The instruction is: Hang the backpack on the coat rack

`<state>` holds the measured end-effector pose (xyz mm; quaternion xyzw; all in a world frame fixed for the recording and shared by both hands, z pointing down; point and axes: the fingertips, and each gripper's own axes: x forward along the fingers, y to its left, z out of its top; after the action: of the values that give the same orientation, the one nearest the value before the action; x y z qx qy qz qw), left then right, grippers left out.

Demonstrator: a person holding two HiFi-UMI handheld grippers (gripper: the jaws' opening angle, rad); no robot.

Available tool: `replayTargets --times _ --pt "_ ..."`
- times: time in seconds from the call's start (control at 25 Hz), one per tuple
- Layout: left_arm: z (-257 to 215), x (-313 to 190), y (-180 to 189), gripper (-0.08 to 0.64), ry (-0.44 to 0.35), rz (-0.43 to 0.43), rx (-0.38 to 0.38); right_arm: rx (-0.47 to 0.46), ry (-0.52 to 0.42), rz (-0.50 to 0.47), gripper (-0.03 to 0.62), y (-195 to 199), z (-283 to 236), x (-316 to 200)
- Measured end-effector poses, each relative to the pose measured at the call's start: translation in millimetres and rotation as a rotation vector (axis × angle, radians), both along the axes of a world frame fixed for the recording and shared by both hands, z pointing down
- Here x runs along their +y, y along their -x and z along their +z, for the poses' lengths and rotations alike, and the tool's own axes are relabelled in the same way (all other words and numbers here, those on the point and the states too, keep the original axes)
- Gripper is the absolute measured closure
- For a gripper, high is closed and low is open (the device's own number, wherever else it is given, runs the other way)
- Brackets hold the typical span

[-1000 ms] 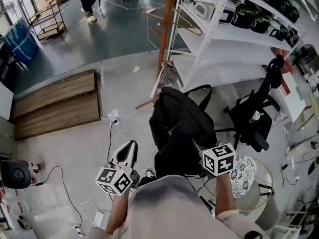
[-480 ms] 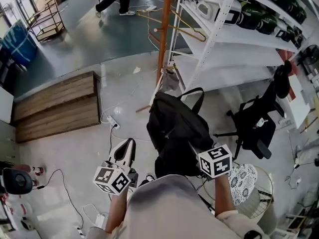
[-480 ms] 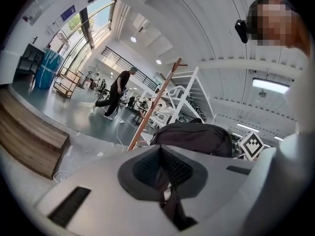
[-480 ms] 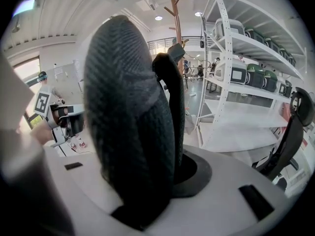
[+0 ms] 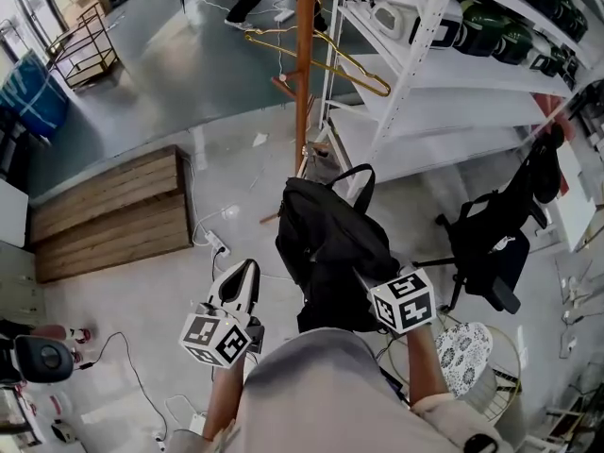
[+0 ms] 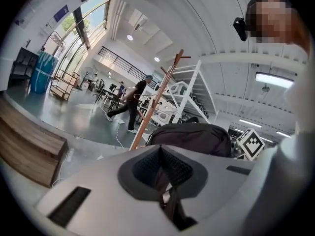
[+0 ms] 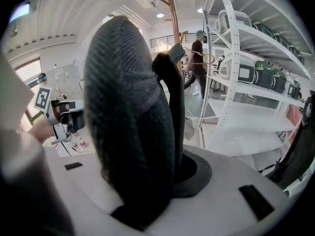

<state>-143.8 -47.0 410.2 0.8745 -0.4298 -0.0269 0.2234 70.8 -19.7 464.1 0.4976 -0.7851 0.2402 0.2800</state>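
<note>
The black backpack (image 5: 326, 239) hangs in front of me, carried between both grippers. My right gripper (image 5: 377, 286) is shut on its thick padded shoulder strap (image 7: 130, 107), which fills the gap between the jaws. At lower left my left gripper (image 5: 248, 270) is shut on a thin dark strap (image 6: 170, 200) with a buckle; the backpack's bulk (image 6: 192, 136) rises beyond it. The orange wooden coat rack (image 5: 304, 74) stands just past the backpack, its pole (image 6: 155, 104) and top pegs (image 7: 173, 14) in both gripper views. The backpack's top loop (image 5: 363, 182) points toward the pole.
A gold wire hanger (image 5: 326, 59) hangs on the rack. White shelving (image 5: 444, 64) with appliances stands right of it, with a black office chair (image 5: 486, 243) beside it. A wooden platform (image 5: 109, 206) lies to the left, cables (image 5: 212, 243) cross the floor, and a person (image 6: 133, 104) walks behind.
Both grippers and the backpack have come closer to the coat rack, which now stands nearer in the head view. The person at the back has walked to the right.
</note>
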Motion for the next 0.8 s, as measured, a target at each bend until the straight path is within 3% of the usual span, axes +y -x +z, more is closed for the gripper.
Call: replayTargets --times 0.8 --pt "6 -73 -41 0.554 -0.012 -0.064 -0.008 0.004 0.011 -0.193 0.447 1 17 -89"
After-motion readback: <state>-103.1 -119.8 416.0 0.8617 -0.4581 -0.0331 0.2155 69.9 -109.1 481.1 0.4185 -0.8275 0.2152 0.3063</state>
